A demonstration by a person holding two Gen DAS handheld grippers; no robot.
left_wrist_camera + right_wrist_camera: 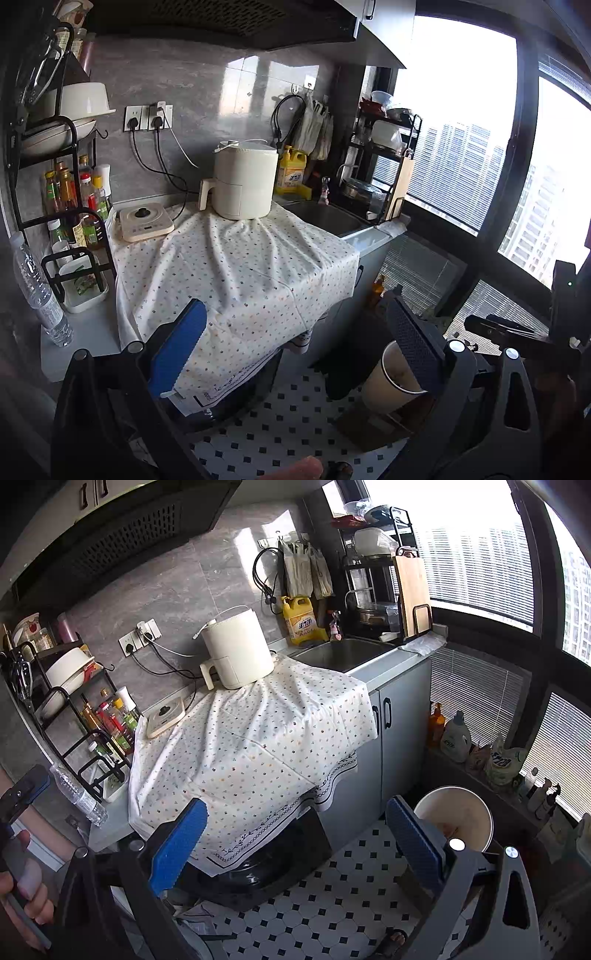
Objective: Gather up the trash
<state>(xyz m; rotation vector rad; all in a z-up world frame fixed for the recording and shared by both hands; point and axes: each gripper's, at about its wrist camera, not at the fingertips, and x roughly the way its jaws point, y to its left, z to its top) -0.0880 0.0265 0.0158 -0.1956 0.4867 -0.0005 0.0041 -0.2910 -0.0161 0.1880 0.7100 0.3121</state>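
Nearest the lens, the left gripper [295,354] has its blue pads spread wide with nothing between them; its left finger overlaps the front overhang of the dotted cloth [236,266], though contact cannot be judged. The right gripper [299,845] is equally wide open and empty.

Just beyond the right-hand finger of each gripper sits the paper cup [458,818], off the counter and low beside the cabinet, above the black-and-white tiled floor [332,897]; from the left wrist camera the same cup [391,384] appears brown-sided with a stained inside, resting on something dark. What carries it is unclear. It lies outside both grippers' gaps.

Under the cloth's front edge a black bin [266,864] shows on the floor.

On the counter, the cloth covers the middle and hangs over the front edge. At the counter's left end a clear water bottle [40,291] stands near the front corner, with a rack of sauce bottles [74,199] behind it. A small induction hob [146,221] rests at the cloth's back-left corner, and a cream air fryer [243,181] stands on the cloth's rear edge. Right of it lies the sink [343,651], with a yellow detergent jug [299,620] against the wall and a wooden cutting board [412,590] in the dish rack at the far right end.
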